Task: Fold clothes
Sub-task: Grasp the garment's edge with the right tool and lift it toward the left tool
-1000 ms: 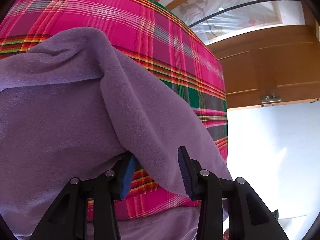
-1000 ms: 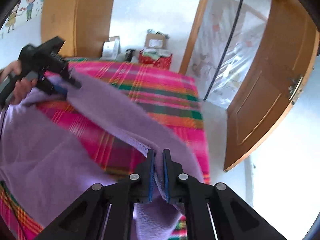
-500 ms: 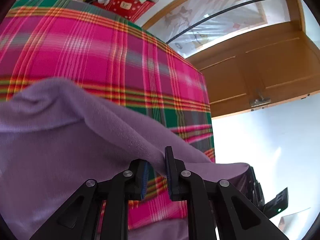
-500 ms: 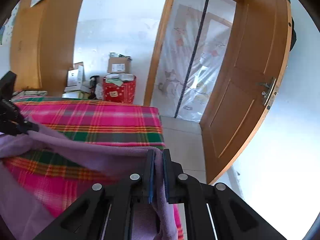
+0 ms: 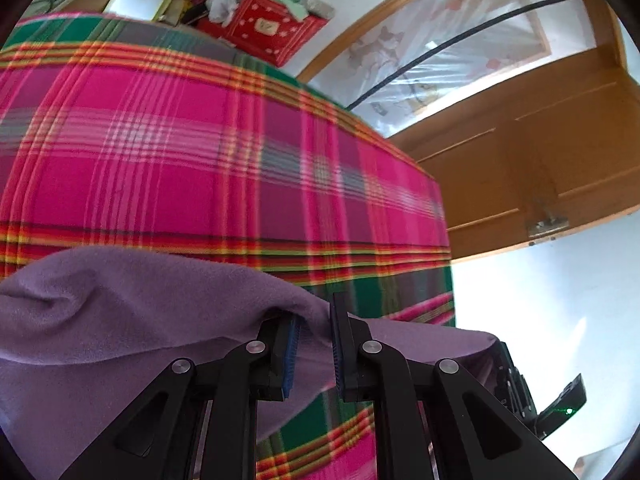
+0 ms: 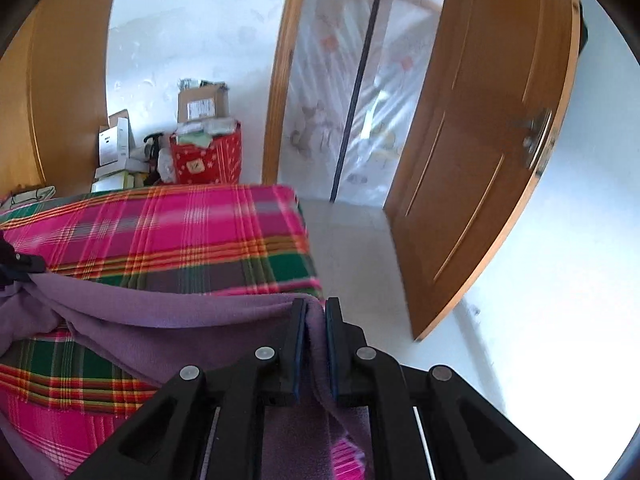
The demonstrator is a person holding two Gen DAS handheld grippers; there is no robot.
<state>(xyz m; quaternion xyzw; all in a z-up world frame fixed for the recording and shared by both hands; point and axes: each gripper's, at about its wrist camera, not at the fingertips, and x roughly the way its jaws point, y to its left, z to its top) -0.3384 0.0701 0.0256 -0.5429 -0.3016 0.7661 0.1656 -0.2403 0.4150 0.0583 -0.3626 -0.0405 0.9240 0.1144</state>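
Observation:
A purple fleece garment (image 5: 120, 312) lies over a bed with a pink, green and yellow plaid cover (image 5: 200, 160). My left gripper (image 5: 314, 336) is shut on a fold of its upper edge, lifted a little off the cover. In the right wrist view the garment (image 6: 180, 320) stretches in a band from my right gripper (image 6: 316, 320), shut on its edge near the bed's corner, to the left gripper (image 6: 16, 264) at the far left. The right gripper's black body (image 5: 520, 384) shows at the lower right of the left wrist view.
The plaid bed (image 6: 180, 232) ends at a corner just ahead of the right gripper, with pale floor tiles (image 6: 352, 248) beyond. A red box (image 6: 208, 160) and cardboard boxes stand against the far wall. An open wooden door (image 6: 480, 160) stands to the right.
The left jaws closed onto the garment's edge. Both grippers moved along the bed with the cloth, and its edge now runs stretched between them. The right view swung toward the door.

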